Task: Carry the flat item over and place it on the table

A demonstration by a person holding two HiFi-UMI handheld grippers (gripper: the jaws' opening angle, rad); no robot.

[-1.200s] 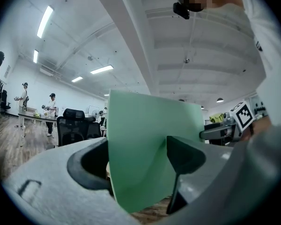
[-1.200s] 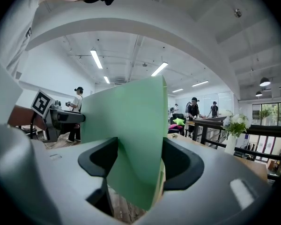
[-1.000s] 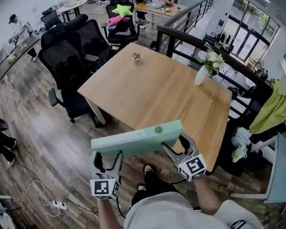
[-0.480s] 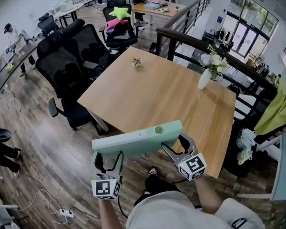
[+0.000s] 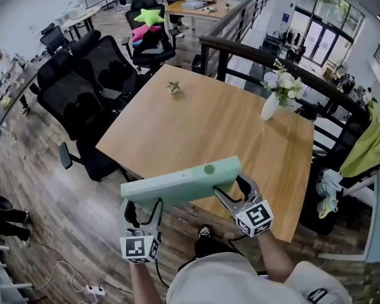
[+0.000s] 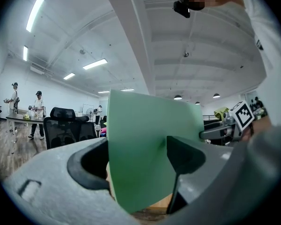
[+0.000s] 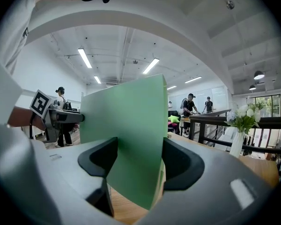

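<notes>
Mid-carry with the pale green binder [image 5: 180, 183]: held flat in the air at the near edge of the wooden table [image 5: 209, 125], not yet set down. Pinched at its left end between the jaws of the left gripper [image 5: 144, 208] and at its right end between those of the right gripper [image 5: 238, 194]. Next, by judgement: forward over bare wood, down level, then both grips eased together. Farther on the tabletop, a white vase of flowers [image 5: 270, 105] at the far right and a small ornament [image 5: 173, 88] at the far left, both well apart from the binder. Around it, black office chairs [image 5: 82, 94], a dark railing [image 5: 253, 50] and a wood-plank floor [image 5: 63, 214].
</notes>
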